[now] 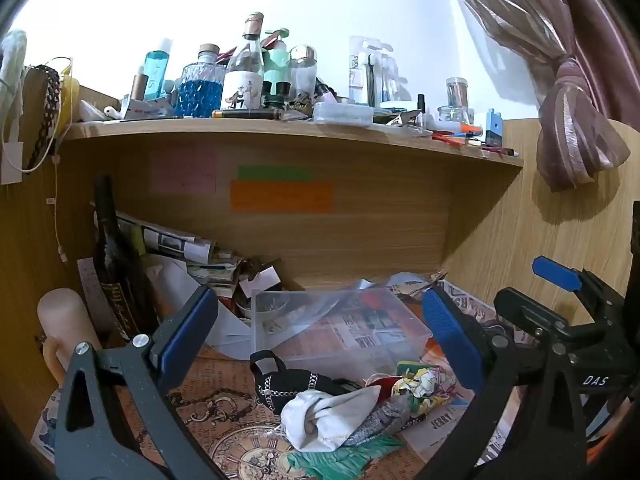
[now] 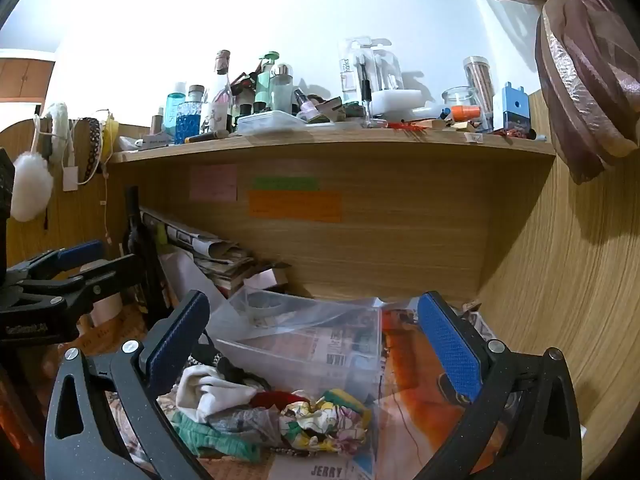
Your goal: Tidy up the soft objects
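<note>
A heap of soft things lies on the desk in front of a clear plastic box [image 1: 340, 330]: a white cloth [image 1: 328, 416], a grey patterned cloth [image 1: 380, 420], a green cloth [image 1: 340, 460], a floral yellow cloth [image 1: 424, 388] and a black chained pouch [image 1: 288, 384]. My left gripper [image 1: 320, 340] is open and empty above the heap. My right gripper [image 2: 316, 344] is open and empty above the same heap, where the white cloth [image 2: 208, 392], the floral cloth [image 2: 324, 420], the green cloth [image 2: 208, 436] and the box [image 2: 312, 340] show. The right gripper also shows in the left wrist view [image 1: 560, 320].
A wooden shelf [image 1: 280, 132] above holds several bottles and jars. A dark bottle [image 1: 116, 264], stacked papers [image 1: 180, 248] and a pale candle [image 1: 64, 320] stand at the left. A curtain [image 1: 572, 120] hangs at the right. Wooden walls close the back and right.
</note>
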Demonstrator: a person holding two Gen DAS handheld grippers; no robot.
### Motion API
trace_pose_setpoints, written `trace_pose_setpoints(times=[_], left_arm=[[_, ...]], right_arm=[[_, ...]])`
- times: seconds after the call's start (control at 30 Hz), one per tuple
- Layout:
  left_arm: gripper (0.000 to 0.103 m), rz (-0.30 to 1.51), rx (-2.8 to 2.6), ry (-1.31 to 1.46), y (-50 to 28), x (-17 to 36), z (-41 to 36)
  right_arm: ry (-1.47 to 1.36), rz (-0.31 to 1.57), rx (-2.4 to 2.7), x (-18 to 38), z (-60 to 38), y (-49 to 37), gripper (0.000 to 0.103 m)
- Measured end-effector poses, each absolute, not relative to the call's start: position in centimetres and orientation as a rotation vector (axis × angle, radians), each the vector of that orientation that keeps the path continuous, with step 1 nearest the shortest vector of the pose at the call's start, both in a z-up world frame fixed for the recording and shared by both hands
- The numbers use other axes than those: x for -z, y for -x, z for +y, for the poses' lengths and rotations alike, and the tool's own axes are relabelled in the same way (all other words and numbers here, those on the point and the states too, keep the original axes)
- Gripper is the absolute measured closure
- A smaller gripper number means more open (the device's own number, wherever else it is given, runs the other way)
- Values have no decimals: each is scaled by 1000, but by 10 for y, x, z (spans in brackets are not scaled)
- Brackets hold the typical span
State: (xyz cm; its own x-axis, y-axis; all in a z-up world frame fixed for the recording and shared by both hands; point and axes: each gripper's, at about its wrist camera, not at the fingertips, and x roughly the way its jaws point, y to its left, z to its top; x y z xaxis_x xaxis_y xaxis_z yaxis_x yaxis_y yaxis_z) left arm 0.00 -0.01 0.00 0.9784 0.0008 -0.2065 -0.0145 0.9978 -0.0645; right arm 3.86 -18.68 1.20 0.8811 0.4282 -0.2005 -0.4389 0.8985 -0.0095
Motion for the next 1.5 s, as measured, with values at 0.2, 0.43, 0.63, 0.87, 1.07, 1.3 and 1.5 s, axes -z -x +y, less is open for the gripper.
trace_pose_setpoints(times=[0.2,0.43,0.63,0.87,1.07,1.3,1.5], left_arm=[[0,204,-10,69,0,5,1],[0,214,0,65,-3,8,3],[0,216,5,52,-5,8,1],[0,215,9,45,-5,6,-1],[0,221,10,47,-6,6,-1],[0,220,8,46,-6,6,-1],[0,214,-7,62,-6,6,-2]], right_arm=[[52,208,-457,-11,-187,-39,0],[51,213,-457,-13,-187,-39,0],[50,213,-458,-12,-187,-39,0],[46,216,-461,-13,-186,-38,0],[46,217,-461,-12,-186,-40,0],[46,214,-462,-12,-185,-39,0],[47,213,-463,-12,-186,-39,0]])
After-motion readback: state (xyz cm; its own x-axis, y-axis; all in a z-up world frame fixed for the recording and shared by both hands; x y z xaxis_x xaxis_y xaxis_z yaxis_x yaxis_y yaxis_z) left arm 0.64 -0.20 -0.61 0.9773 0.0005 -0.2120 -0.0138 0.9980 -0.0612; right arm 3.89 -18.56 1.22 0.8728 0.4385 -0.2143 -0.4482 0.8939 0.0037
